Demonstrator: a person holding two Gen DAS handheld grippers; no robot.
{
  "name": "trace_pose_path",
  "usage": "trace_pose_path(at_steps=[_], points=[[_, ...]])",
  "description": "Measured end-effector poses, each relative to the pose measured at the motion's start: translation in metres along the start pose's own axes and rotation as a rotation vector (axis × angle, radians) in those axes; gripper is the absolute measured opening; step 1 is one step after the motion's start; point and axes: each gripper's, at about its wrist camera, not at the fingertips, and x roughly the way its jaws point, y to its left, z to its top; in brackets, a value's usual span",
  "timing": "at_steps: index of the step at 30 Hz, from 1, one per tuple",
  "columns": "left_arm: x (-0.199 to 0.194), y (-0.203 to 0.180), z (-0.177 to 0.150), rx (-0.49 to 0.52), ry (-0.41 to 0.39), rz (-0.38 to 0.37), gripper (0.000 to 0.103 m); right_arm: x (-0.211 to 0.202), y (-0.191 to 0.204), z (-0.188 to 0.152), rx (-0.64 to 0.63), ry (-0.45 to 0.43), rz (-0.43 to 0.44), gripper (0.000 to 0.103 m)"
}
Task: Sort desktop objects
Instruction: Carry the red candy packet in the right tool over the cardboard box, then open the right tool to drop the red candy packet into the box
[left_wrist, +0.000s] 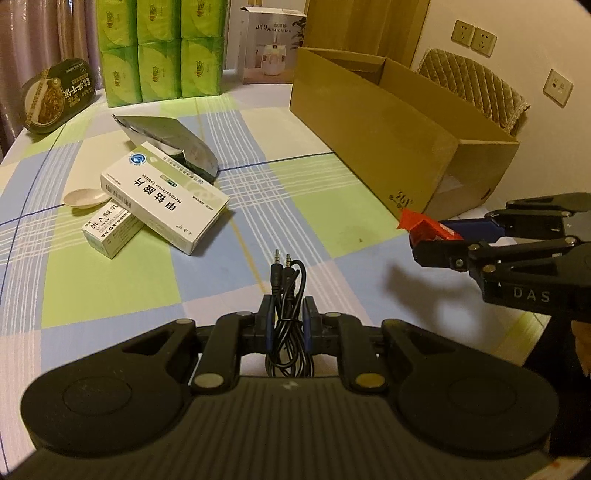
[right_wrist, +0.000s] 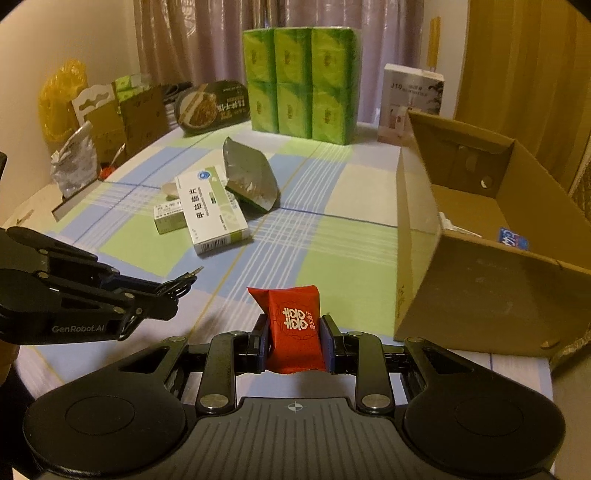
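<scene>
You've got the left tongs pinching the coiled black cable and the right tongs clamped on the red packet, both above the bench beside the cardboard box, where dangling cable loops could snag its wall.

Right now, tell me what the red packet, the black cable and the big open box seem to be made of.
Red packet, clamped in the right tongs: likely plastic film with a slight sheen, its edges crimped and saw-toothed.
Black cable, bundled in the left tongs: probably rubbery plastic sheath, matte, with shiny metal plug tips.
Big open brown box: corrugated cardboard by its look, dull brown with folded flaps.
</scene>
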Motion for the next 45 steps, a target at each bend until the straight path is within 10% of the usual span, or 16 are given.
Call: trace_pose_path(at_steps=[27, 45], points=[[-0.007, -0.105, 0.103, 0.092, -0.104, -0.086, 0.011, -0.083, -0.103, 0.051, 0.073, -0.216, -0.137, 0.025], [0.055, -0.160, 0.173, 0.127, -0.094, -0.144, 0.011, -0.042, -0.197, 0.053, 0.150, -0.166, -0.211, 0.025]])
